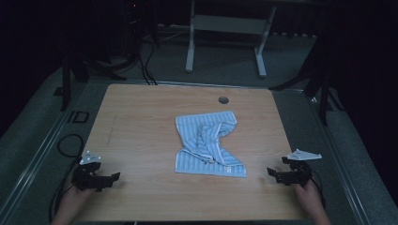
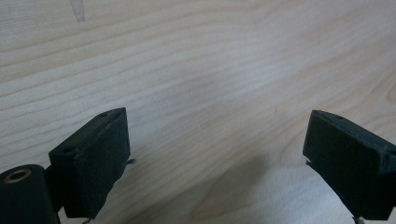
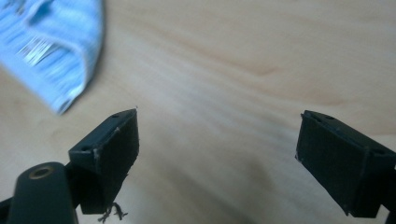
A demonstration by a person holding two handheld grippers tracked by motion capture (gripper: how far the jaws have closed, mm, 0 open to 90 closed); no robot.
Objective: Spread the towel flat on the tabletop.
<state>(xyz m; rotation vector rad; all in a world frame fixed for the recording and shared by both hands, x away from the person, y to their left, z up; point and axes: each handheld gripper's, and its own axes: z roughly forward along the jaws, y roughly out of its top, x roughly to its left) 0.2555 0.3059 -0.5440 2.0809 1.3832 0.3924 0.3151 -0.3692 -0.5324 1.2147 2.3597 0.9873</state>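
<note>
Two grippers sit at the near corners of the wooden table (image 1: 141, 117) in the high view: the left gripper (image 1: 111, 179) at the near left, the right gripper (image 1: 272, 173) at the near right, each held by a hand at the table's edge. Between them, well apart from both, a blue striped towel (image 1: 209, 145) lies rumpled near the table's middle, one part folded over itself.

In the left gripper view, the left gripper (image 2: 217, 154) has its jaws spread wide with bare wood grain between them.

In the right gripper view, the right gripper (image 3: 217, 154) likewise stands wide apart over bare wood, and a corner of the towel (image 3: 56, 51) lies at the upper left, clear of the jaws.
</note>
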